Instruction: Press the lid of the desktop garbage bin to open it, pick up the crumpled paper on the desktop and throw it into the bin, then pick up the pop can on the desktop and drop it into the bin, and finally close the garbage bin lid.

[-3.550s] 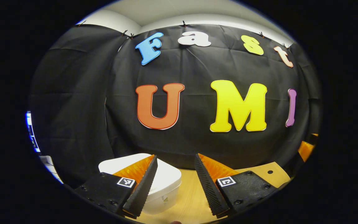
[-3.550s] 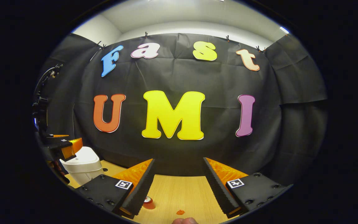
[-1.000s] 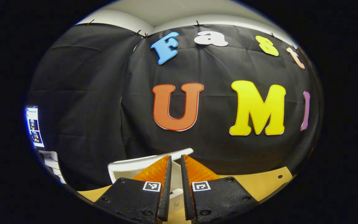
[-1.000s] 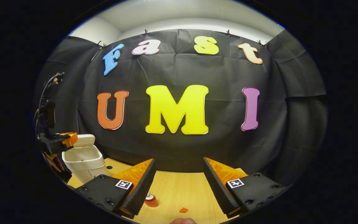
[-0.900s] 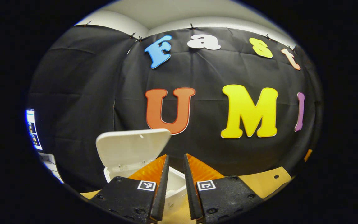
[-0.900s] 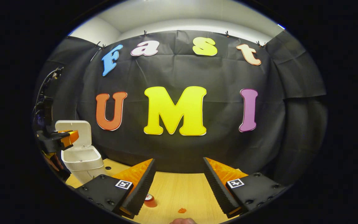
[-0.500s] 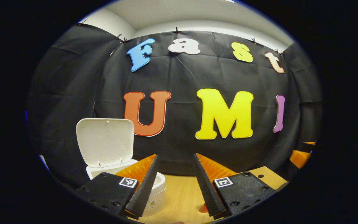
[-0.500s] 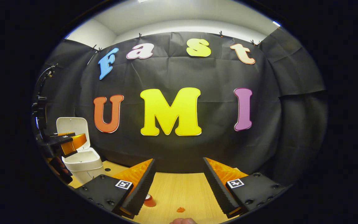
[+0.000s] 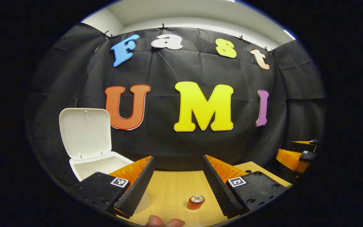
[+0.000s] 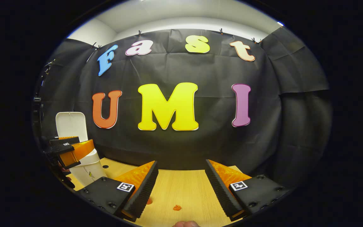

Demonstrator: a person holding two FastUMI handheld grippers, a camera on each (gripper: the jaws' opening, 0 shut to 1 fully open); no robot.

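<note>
Left gripper view: pop can (image 9: 196, 202) between spread fingers (image 9: 137, 186)

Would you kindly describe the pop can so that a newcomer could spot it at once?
Start at the wooden desktop in front of the black cloth wall. In the left gripper view, the pop can stands upright near its front edge, right of the white bin with its raised lid. It is small, red and silver-topped.

No readable words or numbers stand on the things here: the left hand-held gripper (image 9: 177, 186) and the right hand-held gripper (image 10: 180, 189) carry square black-and-white code markers, the pop can (image 9: 196, 202) shows no legible brand, and a small mark on the bin (image 10: 88, 171) is too tiny to read.
</note>
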